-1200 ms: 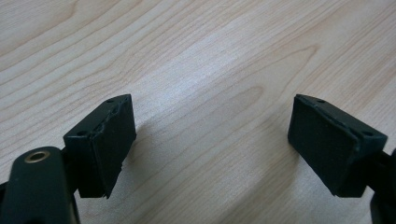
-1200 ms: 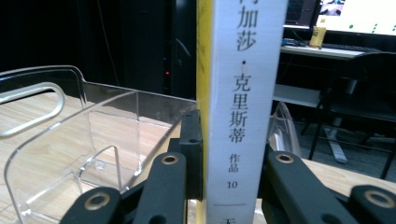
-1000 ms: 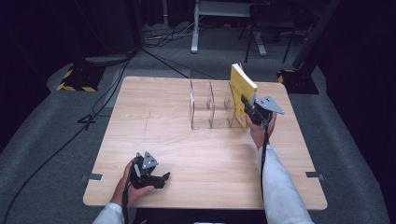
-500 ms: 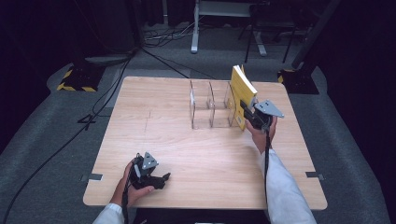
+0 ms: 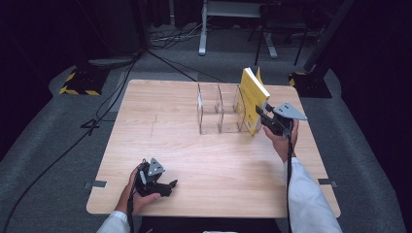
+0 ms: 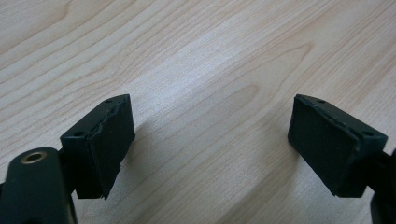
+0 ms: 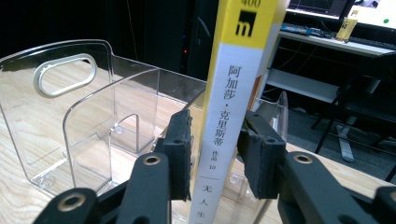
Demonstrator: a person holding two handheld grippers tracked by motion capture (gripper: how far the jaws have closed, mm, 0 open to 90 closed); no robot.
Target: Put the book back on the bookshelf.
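Observation:
A yellow book (image 5: 253,96) stands upright, spine toward me, in the right end slot of a clear acrylic rack (image 5: 218,110) at the table's back right. My right gripper (image 5: 263,118) is level at the spine. Its jaws have just been opening, and in the right gripper view the book (image 7: 236,84) still sits between the pads (image 7: 181,149) with the grip loosened. The rack's other slots (image 7: 70,116) hold nothing. My left gripper (image 5: 168,186) rests open near the front left edge, and its pads (image 6: 100,140) lie over bare wood.
The wooden table (image 5: 160,131) is ringed by grey floor mats with cables (image 5: 97,111) at the left. A metal stand (image 5: 204,29) and dark equipment are behind the table. A black and yellow base (image 5: 77,80) lies off the back left corner.
The right gripper's jaws have parted from the book's spine and the hand has drawn back a little. The book stays standing in the rack. The left hand has not moved.

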